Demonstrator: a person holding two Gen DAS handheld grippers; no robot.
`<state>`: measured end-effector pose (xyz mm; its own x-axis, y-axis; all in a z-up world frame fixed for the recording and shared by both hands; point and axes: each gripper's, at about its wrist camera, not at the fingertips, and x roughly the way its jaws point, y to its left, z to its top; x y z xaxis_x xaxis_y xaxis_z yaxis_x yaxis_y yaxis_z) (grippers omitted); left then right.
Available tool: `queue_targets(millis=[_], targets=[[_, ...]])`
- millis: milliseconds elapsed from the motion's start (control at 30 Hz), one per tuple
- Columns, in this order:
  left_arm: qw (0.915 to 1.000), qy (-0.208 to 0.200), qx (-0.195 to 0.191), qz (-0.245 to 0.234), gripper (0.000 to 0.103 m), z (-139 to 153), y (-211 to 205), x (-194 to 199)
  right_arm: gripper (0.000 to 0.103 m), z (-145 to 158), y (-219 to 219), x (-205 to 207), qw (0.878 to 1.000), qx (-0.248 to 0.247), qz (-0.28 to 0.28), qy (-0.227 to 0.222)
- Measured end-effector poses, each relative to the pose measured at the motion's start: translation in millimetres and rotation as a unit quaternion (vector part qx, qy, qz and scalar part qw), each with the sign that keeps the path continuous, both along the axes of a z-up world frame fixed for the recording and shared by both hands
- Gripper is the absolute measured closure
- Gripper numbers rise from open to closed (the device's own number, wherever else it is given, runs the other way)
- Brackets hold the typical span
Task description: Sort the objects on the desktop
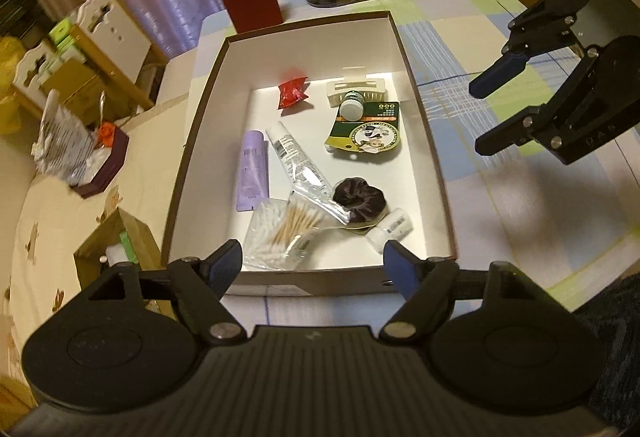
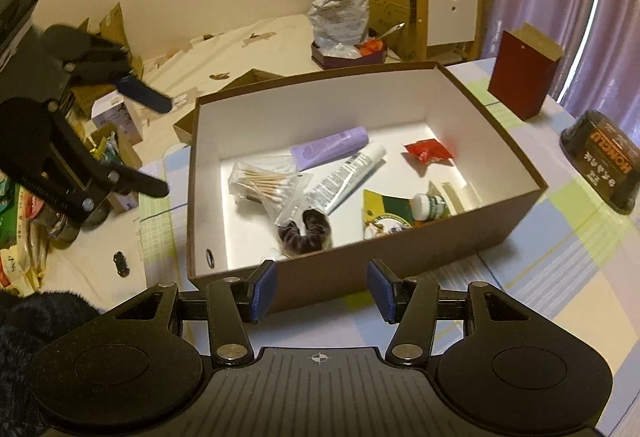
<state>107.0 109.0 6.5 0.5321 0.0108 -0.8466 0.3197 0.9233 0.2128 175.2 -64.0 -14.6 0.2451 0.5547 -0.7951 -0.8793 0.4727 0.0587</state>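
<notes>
Presently, your stock: box (image 1: 404, 49) on the worktop (image 1: 500, 197), holding purple tube (image 1: 252, 169), white tube (image 1: 290, 153), swabs (image 1: 288, 229), scrunchie (image 1: 360, 197), red packet (image 1: 293, 92), small bottle (image 1: 352, 105), green card (image 1: 368, 133).

Left gripper (image 1: 314, 261): fingers wide, empty, at the near wall. Right gripper (image 2: 322, 287): fingers wide, empty, outside the box.

Risks, as judged: the swab bag overlaps the scrunchie and white tube, so a grab may drag neighbours; you may knock the thin box wall when reaching in; the bottle may roll.
</notes>
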Motion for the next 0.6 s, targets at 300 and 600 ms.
queue_targets(millis=[300, 600], targets=[[0.9985, 0.002, 0.008, 0.053, 0.023, -5.2, -29.9, -17.8, 0.003, 0.9, -22.0, -5.6, 1.0, 0.01, 0.003, -0.016], [0.9947, -0.002, 0.011, 0.102, 0.015, -7.5, -49.8, -30.3, 0.003, -6.8, -35.9, -10.7, 1.0, 0.005, 0.005, -0.011]])
